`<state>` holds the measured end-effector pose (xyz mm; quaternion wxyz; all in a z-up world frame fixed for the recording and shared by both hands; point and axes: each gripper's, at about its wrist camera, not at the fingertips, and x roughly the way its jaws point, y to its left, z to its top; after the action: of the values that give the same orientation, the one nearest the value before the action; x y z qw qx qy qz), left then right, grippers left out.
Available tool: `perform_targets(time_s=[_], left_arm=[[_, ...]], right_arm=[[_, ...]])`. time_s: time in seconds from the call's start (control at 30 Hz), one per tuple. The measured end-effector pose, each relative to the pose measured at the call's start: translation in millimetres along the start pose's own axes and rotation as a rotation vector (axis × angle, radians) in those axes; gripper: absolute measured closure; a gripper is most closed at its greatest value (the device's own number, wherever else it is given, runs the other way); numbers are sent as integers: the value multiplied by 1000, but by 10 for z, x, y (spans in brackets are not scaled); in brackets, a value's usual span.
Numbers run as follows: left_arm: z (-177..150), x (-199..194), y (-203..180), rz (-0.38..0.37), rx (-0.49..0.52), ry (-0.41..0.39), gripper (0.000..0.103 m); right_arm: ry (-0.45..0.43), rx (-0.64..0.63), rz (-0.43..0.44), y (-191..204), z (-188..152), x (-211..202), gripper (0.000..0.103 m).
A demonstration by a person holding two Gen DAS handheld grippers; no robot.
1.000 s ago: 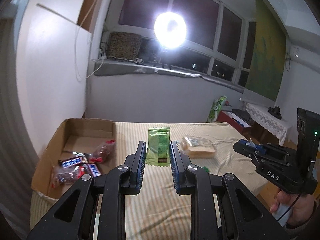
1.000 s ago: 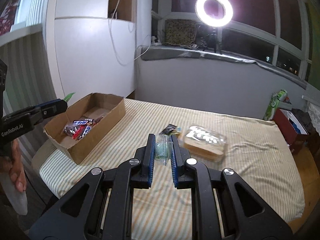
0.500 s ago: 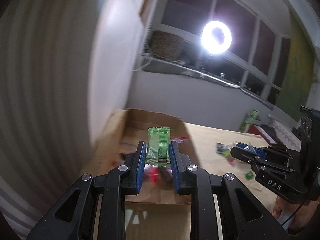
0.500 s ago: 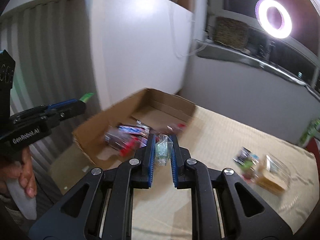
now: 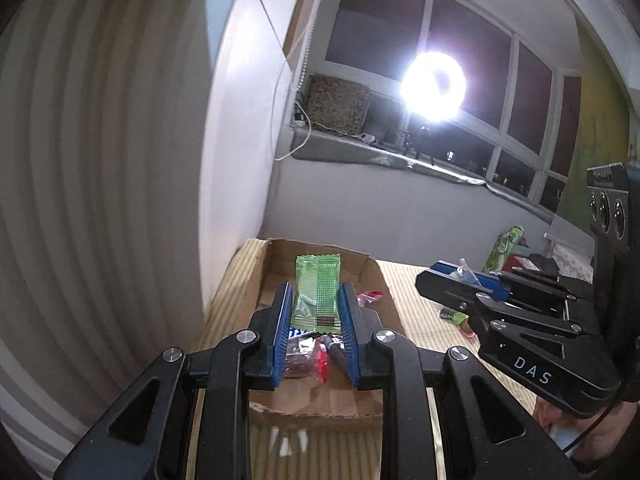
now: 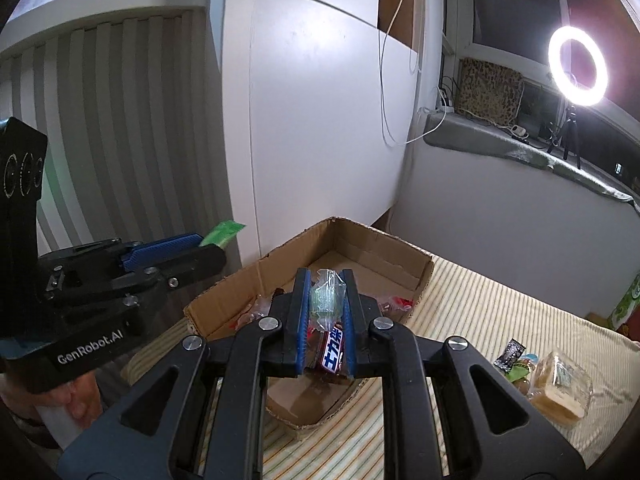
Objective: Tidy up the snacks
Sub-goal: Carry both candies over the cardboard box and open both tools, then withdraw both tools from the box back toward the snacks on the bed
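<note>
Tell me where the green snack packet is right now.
The green snack packet is clamped in the left gripper, centre of the left wrist view, held over the cardboard box of snacks.

A room at night, lit by a ring light

The ring light [image 6: 577, 65] shines bright on a small tripod [image 6: 570, 130] that stands on the grey window sill [image 6: 500, 142]. Near it on the sill sits a cushion with leopard pattern [image 6: 489, 93], and white cables [image 6: 390, 80] hang down along the white cabinet [image 6: 320, 120]. The window panes [image 5: 380, 28] are dark. A striped wall panel [image 6: 120, 132] fills the left side, and a yellow-green curtain [image 5: 600, 120] hangs at the far right.
</note>
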<state>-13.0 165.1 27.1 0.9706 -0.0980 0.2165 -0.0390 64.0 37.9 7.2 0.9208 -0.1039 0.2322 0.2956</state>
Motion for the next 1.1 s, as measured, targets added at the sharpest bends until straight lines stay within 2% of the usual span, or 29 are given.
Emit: perform_targets(time_s=[0.2, 0.27, 0.3, 0.33, 0.37, 0.43, 0.77, 1.0, 1.1], left_arm=[[-59, 257, 37, -5, 0, 46, 81], [-99, 370, 63, 9, -1, 74, 80], [-116, 424, 73, 15, 0, 90, 76], [-136, 475, 91, 36, 0, 107, 54], [-145, 490, 112, 56, -6, 108, 36], [-132, 467, 177, 95, -36, 71, 30], [-9, 257, 148, 109, -51, 37, 30], [23, 60, -49, 94, -18, 9, 29], [29, -46, -162, 89, 5, -7, 25]], right_arm=[[63, 24, 37, -107, -123, 407, 88], [100, 19, 48, -115, -186, 564, 83], [104, 20, 35, -130, -220, 620, 81], [106, 34, 34, -165, -246, 659, 72], [106, 47, 37, -195, -263, 677, 56], [97, 60, 31, -249, -271, 677, 46], [48, 53, 0, -257, -268, 310, 46], [8, 61, -8, -232, -285, -55, 45], [-8, 76, -17, -271, -333, -212, 45]])
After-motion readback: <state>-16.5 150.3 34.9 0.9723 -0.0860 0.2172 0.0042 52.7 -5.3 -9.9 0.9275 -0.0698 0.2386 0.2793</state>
